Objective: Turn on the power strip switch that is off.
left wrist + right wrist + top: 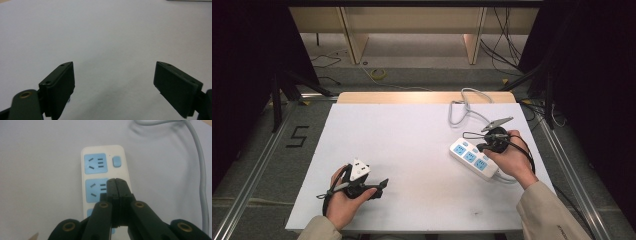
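A white power strip (472,157) with blue sockets lies on the right side of the white table (412,150). Its grey cable (460,107) loops away toward the far edge. My right gripper (480,148) hangs just over the strip. In the right gripper view its jaws (116,180) are shut flat together with nothing between them, their tips over the middle socket (94,191) of the power strip (105,150). A blue-grey switch (116,161) sits beside the end socket. My left gripper (382,189) rests low at the front left, open, with only bare table between its jaws (115,66).
The grey cable (203,175) runs along the strip's side in the right gripper view. Beyond the table's far edge are floor, wooden desk legs (354,40) and loose cables (504,45). Metal frame rails (257,165) flank the table.
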The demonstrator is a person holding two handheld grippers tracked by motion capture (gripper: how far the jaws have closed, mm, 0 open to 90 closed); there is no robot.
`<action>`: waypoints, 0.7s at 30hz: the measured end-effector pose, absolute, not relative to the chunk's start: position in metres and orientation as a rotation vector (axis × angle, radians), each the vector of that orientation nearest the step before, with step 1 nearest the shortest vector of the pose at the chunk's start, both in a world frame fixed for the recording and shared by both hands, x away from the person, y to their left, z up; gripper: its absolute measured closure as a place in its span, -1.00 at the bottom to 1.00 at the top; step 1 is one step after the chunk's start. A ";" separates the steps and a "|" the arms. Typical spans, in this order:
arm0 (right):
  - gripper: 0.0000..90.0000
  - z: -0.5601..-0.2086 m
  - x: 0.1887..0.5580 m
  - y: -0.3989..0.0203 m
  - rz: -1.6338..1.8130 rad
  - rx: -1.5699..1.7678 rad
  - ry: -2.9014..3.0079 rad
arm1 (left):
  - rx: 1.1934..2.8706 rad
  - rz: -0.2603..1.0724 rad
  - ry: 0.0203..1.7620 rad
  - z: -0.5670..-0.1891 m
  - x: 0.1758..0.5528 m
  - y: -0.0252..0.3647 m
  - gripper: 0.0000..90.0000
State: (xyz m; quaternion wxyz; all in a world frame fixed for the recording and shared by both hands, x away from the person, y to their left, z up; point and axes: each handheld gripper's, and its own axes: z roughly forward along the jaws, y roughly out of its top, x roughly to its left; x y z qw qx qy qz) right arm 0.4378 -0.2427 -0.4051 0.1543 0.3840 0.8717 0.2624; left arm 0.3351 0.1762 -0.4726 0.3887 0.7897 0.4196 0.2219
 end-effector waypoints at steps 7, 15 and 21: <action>1.00 -0.404 0.443 -0.239 0.729 1.111 2.508 | 2.011 0.568 1.064 -0.473 0.335 0.176 -0.63; 1.00 -0.408 0.449 -0.235 0.695 1.119 2.526 | 2.009 0.568 1.061 -0.473 0.335 0.175 -0.63; 1.00 -0.408 0.452 -0.234 0.682 1.121 2.539 | 2.012 0.571 1.058 -0.473 0.335 0.175 -0.62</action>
